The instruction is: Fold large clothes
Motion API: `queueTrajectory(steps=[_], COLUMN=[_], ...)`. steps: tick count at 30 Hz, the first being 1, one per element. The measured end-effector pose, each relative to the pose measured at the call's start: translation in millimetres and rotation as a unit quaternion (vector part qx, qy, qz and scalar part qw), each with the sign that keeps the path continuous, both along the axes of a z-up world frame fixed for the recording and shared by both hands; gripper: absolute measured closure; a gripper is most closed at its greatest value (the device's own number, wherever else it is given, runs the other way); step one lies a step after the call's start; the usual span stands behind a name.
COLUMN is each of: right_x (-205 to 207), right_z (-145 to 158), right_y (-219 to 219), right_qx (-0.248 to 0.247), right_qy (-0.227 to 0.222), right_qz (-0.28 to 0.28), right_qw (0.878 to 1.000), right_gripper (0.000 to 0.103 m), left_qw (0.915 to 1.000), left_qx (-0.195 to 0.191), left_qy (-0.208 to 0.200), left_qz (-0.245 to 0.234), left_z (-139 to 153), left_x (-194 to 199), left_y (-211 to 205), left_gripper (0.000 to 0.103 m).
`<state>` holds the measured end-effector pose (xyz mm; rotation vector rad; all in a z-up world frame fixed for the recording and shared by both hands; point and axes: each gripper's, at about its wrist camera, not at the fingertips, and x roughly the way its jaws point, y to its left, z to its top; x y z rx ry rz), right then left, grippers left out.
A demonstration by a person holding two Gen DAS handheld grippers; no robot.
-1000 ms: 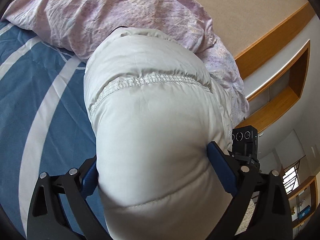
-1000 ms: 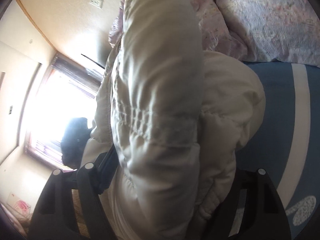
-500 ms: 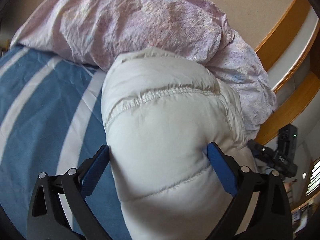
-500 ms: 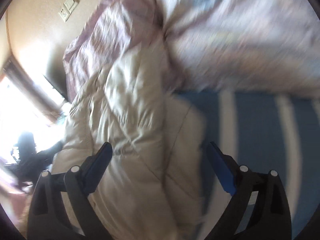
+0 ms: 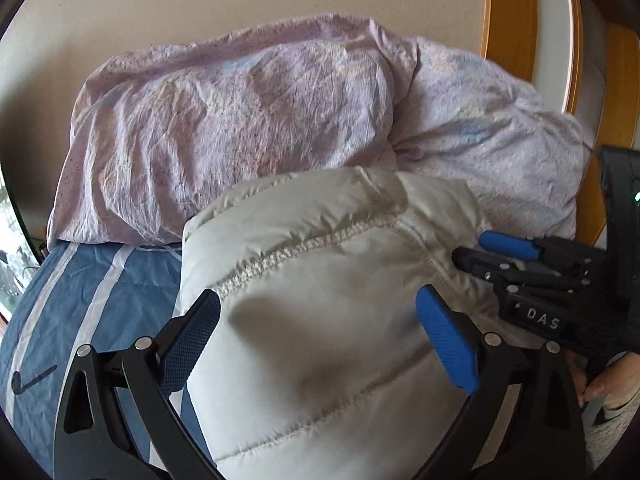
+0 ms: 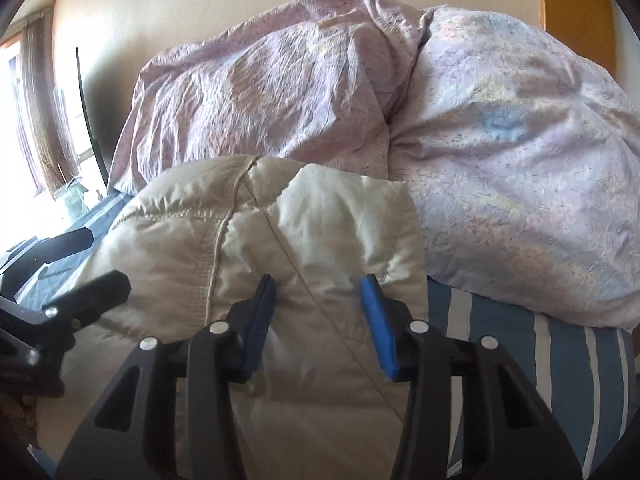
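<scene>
A bulky white quilted down jacket [image 5: 320, 308] lies bundled on the blue striped bed, against the pillows. My left gripper [image 5: 318, 320] is open wide, its blue pads on either side of the jacket's folded bulk. My right gripper [image 6: 320, 300] stands partly open over the jacket [image 6: 248, 248], the pads straddling a ridge of fabric without clearly pinching it. The right gripper also shows in the left wrist view [image 5: 508, 256] at the jacket's right side. The left gripper's finger shows in the right wrist view [image 6: 88, 292] at the left.
Two lilac patterned pillows [image 5: 248, 120] [image 6: 520, 184] are piled against the beige wall behind the jacket. The blue and white striped sheet [image 5: 80, 300] spreads left and right [image 6: 540, 360]. A wooden headboard frame [image 5: 512, 20] is at the right, a bright window [image 6: 16, 120] at the left.
Both grippers have let the jacket down onto the bed and opened. The views have swung level toward the pillows and wall. The right gripper has since narrowed over the fabric.
</scene>
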<state>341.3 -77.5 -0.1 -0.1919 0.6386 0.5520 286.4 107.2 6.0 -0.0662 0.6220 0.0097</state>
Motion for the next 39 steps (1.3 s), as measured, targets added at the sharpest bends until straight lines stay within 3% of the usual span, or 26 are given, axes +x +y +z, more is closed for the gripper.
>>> queueTrajectory(steps=[6, 20, 30, 39], right_x=[18.0, 40.5, 48.5, 13.6], right_z=[-27.0, -60.3, -65.7, -49.8], right_y=[22.0, 21.3, 21.8, -5.2], right_qx=[-0.037, -0.01, 0.0, -0.004], right_qy=[0.003, 0.015, 0.021, 0.051], right_qz=[-0.006, -0.011, -0.015, -0.042], right_qw=[0.999, 1.0, 1.0, 0.998], right_gripper=[0.057, 0.053, 0.052, 0.041], left_qw=[0.9997, 0.9987, 0.9982, 0.9985], left_qx=[-0.011, 0.027, 0.035, 0.034], left_qy=[0.023, 0.031, 0.027, 0.013], left_qz=[0.005, 0.03, 0.04, 0.04], left_z=[-20.6, -43.0, -45.5, -42.8], left_x=[11.2, 27.5, 30.8, 22.7], left_y=[6.7, -5.6, -8.1, -9.0], left_gripper=[0.001, 0.001, 0.001, 0.001])
